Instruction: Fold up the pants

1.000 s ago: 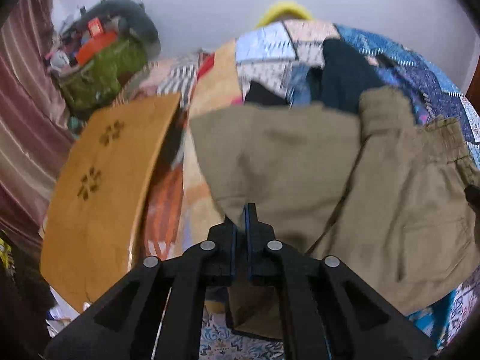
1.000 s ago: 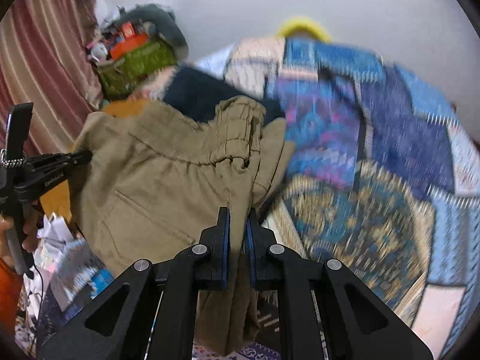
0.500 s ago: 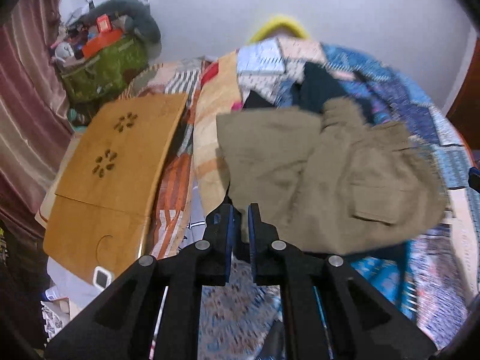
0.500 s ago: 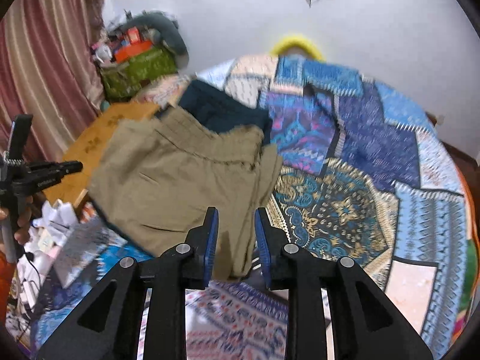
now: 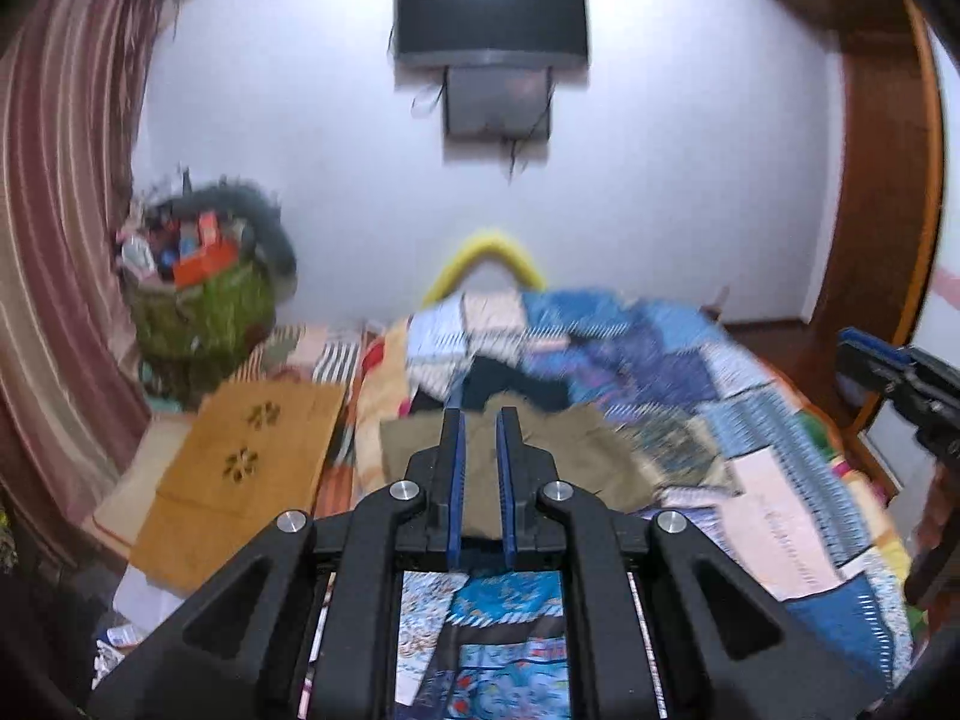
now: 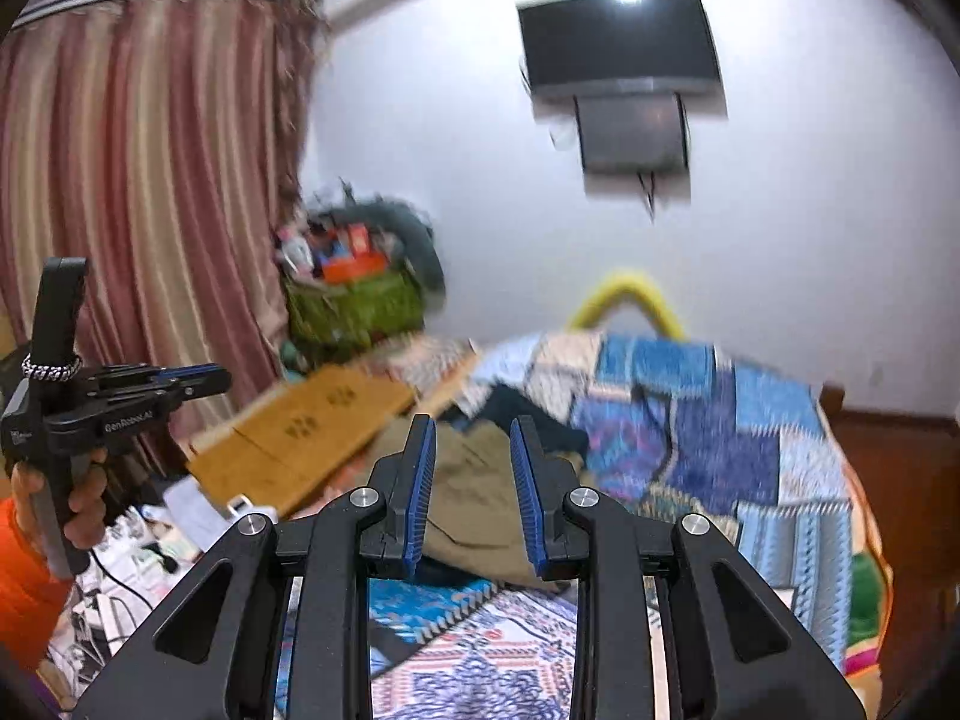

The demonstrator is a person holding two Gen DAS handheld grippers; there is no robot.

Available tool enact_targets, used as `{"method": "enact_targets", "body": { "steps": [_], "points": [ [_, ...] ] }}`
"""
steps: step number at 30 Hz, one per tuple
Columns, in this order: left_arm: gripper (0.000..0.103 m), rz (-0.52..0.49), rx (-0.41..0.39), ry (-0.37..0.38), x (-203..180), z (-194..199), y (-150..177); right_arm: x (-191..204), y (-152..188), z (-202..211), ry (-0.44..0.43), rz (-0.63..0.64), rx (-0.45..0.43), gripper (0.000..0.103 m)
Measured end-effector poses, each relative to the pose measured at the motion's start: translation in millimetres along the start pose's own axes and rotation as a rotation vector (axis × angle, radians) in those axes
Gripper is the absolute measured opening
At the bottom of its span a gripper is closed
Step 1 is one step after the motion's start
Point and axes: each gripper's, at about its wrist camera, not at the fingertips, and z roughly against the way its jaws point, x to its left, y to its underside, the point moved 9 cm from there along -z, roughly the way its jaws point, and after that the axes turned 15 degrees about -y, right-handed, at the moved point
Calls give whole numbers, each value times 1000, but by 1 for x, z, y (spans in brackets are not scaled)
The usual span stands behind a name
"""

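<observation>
Soft khaki pants [image 5: 516, 450] lie in a rumpled, seemingly folded heap on the patchwork bed [image 5: 750, 420] ahead of both claws — left claw [image 5: 480, 420] and right claw [image 6: 471, 432] now spread, empty, lifted away.

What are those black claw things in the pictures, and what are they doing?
They are grabbing tools, called grippers. A person holds one in each hand, and each carries a little camera looking along its two fingers. One picture comes from the left gripper, the other from the right gripper. Both are open and hold nothing. Beyond them, tan pants lie folded on a bed with a colourful patchwork quilt. A wooden board lies beside the bed, and a TV hangs on the wall. The right picture also shows the person's hand gripping the left tool.
</observation>
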Motion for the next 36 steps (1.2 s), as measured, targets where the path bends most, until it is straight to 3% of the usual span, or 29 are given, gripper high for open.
{"method": "enact_targets", "body": {
  "steps": [3,6,8,12,14,17,22,36],
  "points": [
    [13,3,-96,-12,-6,52,-7,27,-9,26,-11,41,-67,23],
    [25,8,-181,-40,-10,99,-6,51,-12,47,-25,61,-119,27],
    [41,11,-213,-43,-14,120,-1,65,-11,59,-19,85,-143,36],
    [57,17,-266,-58,-18,153,10,83,-6,73,10,113,-175,54],
    [73,28,-273,-53,-19,163,15,83,-4,74,31,106,-190,69],
    [85,33,-286,-69,-18,171,20,84,0,81,54,88,-208,86],
    [92,58,-260,-45,-15,171,27,83,4,83,85,74,-208,103],
    [101,86,-252,-22,-15,167,31,87,16,96,128,80,-200,103]
  ]
}}
